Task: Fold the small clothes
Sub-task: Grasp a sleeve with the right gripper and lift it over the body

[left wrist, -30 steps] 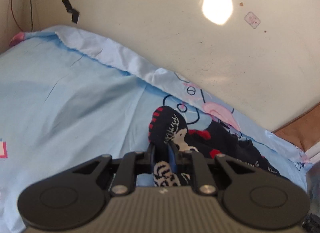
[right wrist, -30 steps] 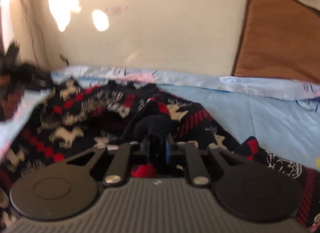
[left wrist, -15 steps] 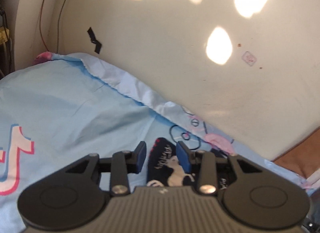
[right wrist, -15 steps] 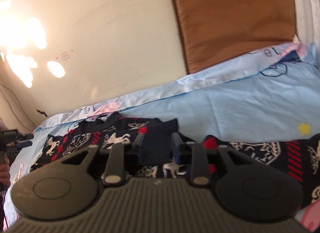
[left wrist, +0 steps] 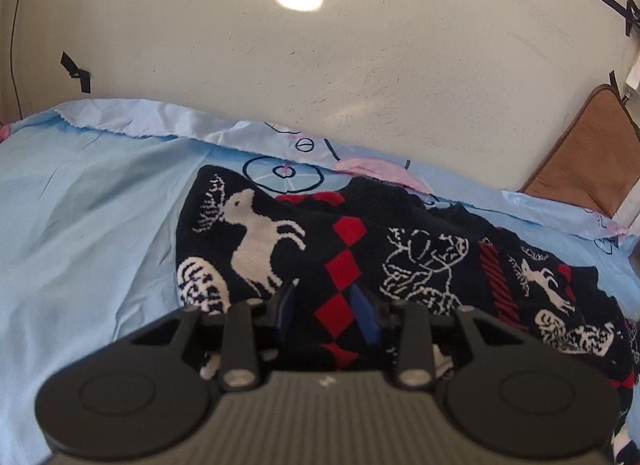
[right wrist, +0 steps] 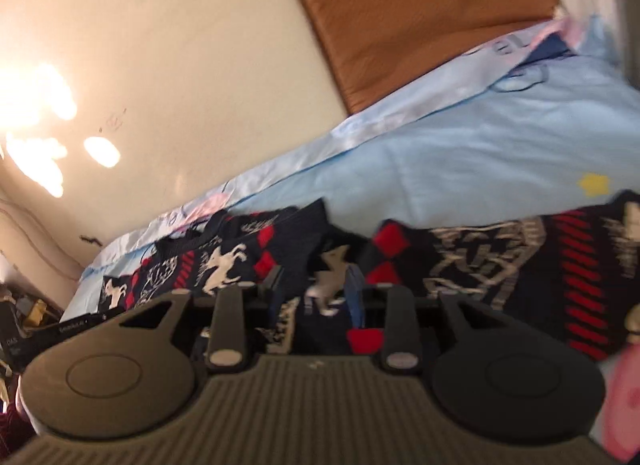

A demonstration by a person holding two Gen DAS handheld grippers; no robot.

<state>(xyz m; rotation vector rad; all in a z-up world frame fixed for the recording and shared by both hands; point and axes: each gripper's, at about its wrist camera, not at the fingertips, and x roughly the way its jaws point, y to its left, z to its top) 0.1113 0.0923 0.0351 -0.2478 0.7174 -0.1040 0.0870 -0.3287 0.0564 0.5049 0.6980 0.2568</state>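
**Both grippers hover apart over the reindeer sweater on the blue sheet**

The left gripper (left wrist: 326,311) points down at the dark knitted sweater (left wrist: 360,249), its blue pads standing apart with a column of red diamonds showing between them; the pads press on nothing. To its left the sweater's edge ends cleanly and a broad stretch of pale blue bed sheet (left wrist: 88,217) lies bare, with only soft creases; ahead, the garment's far edge stops just short of the sheet's folded hem, and right behind the hem rises the cream wall (left wrist: 400,77); to its right the sweater spreads on, rumpled, toward a brown cushion (left wrist: 584,161) leaning in the corner. Strips of black tape (left wrist: 76,73) stick to the wall ahead and to the left.

The right gripper (right wrist: 316,297) is blurred; its jaws are opening, with the sweater (right wrist: 480,257) lying under and between them, a white reindeer showing in the gap, and the pads do not seem to squeeze the knit. Ahead and to its right the sheet (right wrist: 480,153) is open and smooth up to the cushion (right wrist: 420,21) against the wall; to its left the folded part of the sweater lies flat, and past it a cluttered dark area sits at the bed's end; a pink patch shows at the near right.
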